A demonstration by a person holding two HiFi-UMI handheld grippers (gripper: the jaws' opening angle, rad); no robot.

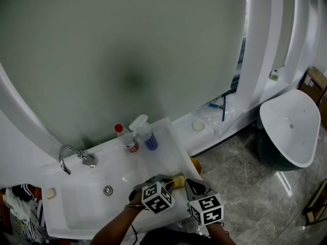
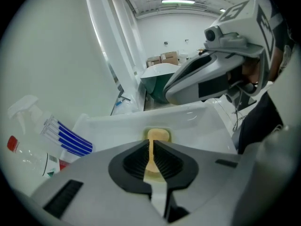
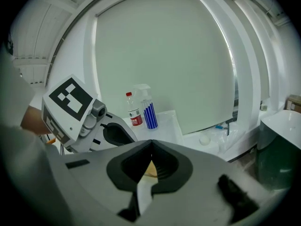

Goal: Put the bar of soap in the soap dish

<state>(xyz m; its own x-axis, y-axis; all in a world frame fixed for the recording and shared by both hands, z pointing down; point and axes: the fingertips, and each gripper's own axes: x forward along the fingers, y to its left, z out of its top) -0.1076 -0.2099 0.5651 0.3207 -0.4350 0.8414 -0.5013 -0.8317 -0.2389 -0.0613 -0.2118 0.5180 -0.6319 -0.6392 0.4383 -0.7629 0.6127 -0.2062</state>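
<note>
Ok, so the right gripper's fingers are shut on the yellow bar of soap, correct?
No, it is the left gripper whose fingers are shut on the yellow bar of soap; the left gripper view shows the bar pinched edge-on between them. The right gripper has its fingers together with nothing between them.
</note>
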